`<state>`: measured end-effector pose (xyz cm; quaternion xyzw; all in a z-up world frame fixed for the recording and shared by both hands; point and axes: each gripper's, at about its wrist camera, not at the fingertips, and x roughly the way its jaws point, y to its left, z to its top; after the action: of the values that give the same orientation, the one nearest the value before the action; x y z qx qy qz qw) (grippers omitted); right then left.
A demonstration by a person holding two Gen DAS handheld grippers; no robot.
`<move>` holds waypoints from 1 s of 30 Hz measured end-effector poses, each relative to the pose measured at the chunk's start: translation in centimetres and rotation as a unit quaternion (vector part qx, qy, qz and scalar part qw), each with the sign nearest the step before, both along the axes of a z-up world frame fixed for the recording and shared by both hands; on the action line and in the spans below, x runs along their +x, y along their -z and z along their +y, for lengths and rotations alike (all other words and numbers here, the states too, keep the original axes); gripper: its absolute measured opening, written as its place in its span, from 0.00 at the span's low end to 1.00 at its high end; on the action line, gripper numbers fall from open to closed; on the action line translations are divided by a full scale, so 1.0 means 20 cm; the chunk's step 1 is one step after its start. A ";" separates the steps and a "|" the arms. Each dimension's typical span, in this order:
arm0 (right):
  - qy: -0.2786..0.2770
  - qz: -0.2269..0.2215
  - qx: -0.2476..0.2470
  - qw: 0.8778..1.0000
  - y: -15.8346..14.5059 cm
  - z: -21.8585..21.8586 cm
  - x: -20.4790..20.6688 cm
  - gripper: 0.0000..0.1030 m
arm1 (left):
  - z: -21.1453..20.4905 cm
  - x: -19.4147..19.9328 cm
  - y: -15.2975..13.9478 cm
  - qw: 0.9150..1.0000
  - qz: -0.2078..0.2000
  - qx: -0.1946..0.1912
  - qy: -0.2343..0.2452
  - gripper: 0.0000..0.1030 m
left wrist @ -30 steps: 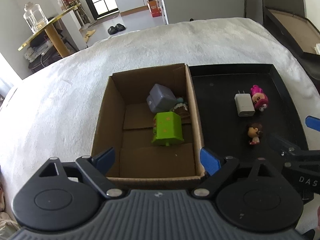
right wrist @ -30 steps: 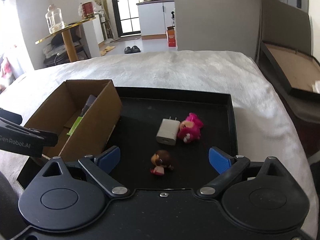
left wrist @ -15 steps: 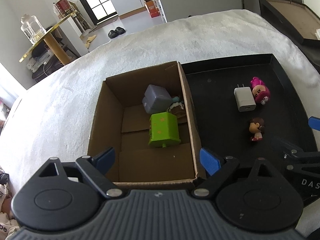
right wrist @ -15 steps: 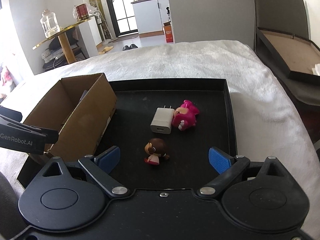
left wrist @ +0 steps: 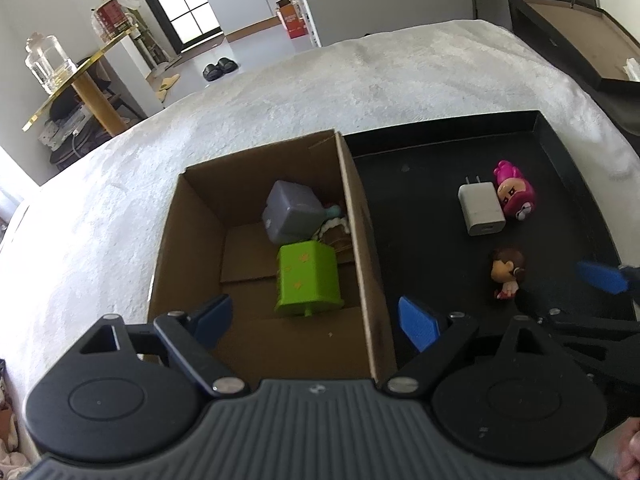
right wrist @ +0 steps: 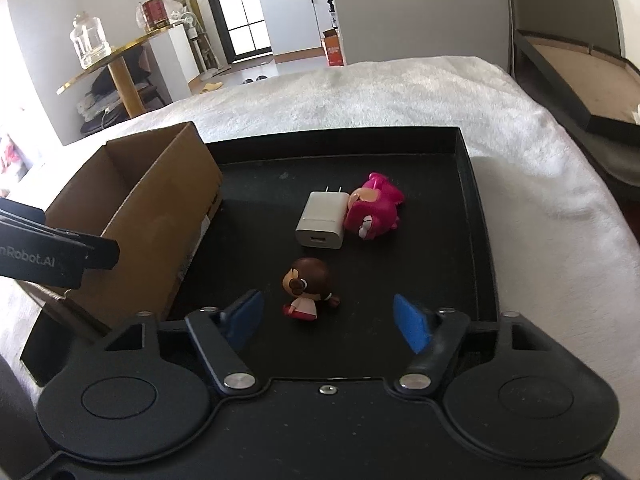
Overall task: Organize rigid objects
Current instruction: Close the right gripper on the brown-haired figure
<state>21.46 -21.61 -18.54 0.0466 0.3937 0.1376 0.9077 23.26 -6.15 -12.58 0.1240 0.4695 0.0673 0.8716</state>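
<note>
- Bed cover (left wrist: 360,92): white and fleecy, it carries everything; no change for you to log.
- Black tray (right wrist: 476,216): it sits on the right half of the cover, its left edge touching the box. Three items remain on it.
- Cardboard box (left wrist: 360,216): open-topped, left of the tray. You already have a green block (left wrist: 308,276), a grey cube (left wrist: 290,212) and a small toy, mostly hidden, lying against its right wall.
- Right gripper (right wrist: 326,316): released, jaws spread wide, nothing held. Over the last second you have brought it forward and down over the tray's near edge, so the brown-haired figurine now sits just ahead of the gap, nearer the left finger. This is the one real change.
- Left gripper (left wrist: 316,316): released and empty, hovering above the box's near wall. It has drifted only slightly; its view of the box has shifted a little.
- White charger (right wrist: 322,220): mid-tray, prongs toward the far edge, unmoved.
- Pink figurine (right wrist: 374,210): on its side, touching the charger's right side, unmoved.
- Brown-haired figurine (right wrist: 308,288): near the tray's near edge, apart from the other two, unmoved. Judgement: it is your next pick; centre it between the fingers before clenching, then carry it to the box.
</note>
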 end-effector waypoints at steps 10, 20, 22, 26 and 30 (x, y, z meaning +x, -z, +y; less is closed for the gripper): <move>0.003 -0.003 0.010 1.000 0.06 0.06 0.06 0.61 | 0.02 0.06 0.04 1.000 0.000 -0.017 0.002 0.85; 0.007 -0.002 -0.017 1.000 0.14 0.14 0.09 0.39 | 0.09 0.08 0.05 0.998 0.007 -0.061 -0.001 0.58; 0.003 -0.004 -0.021 1.000 0.13 0.15 0.09 0.38 | 0.09 0.07 0.05 0.998 0.010 -0.069 0.002 0.52; 0.002 -0.003 -0.023 1.000 0.13 0.14 0.07 0.38 | 0.07 0.07 0.05 0.998 0.011 -0.069 0.004 0.48; 0.002 0.000 -0.024 1.000 0.12 0.13 0.06 0.37 | 0.07 0.07 0.04 0.998 0.012 -0.067 0.002 0.43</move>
<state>22.61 -18.93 -21.02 0.0253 0.3970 0.1257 0.9088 24.59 -4.77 -13.39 0.0670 0.4832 0.0327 0.8723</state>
